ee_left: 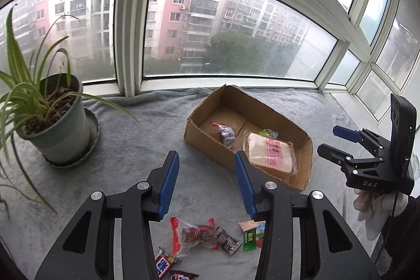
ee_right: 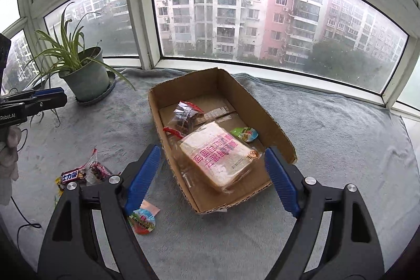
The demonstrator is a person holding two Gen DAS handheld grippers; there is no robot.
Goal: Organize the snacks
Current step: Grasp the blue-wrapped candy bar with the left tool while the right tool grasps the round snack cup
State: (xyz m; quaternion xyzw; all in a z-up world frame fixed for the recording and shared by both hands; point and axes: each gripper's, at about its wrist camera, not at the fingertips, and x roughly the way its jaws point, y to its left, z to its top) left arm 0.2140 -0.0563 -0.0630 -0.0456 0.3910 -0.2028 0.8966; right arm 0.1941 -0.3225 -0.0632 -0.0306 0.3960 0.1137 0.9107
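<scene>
Right wrist view: right tongs gape empty over the box — left tongs open, empty too.

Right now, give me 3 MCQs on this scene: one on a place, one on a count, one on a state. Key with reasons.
1. Where is the bread pack?
A. on the towel beside the plant
B. inside the cardboard box
C. on the window sill

2. How many packs lie in the box?
A. one
B. three
C. six

3. How is the right gripper?
A. open, holding nothing
B. shut on a candy bar
C. shut on the bread

Key:
1 B, the bread lies on the box floor within its walls.
2 B, bread, a clear red-edged snack bag and a small green round pack.
3 A, its blue pads stand wide apart with nothing pressed between them.
</scene>
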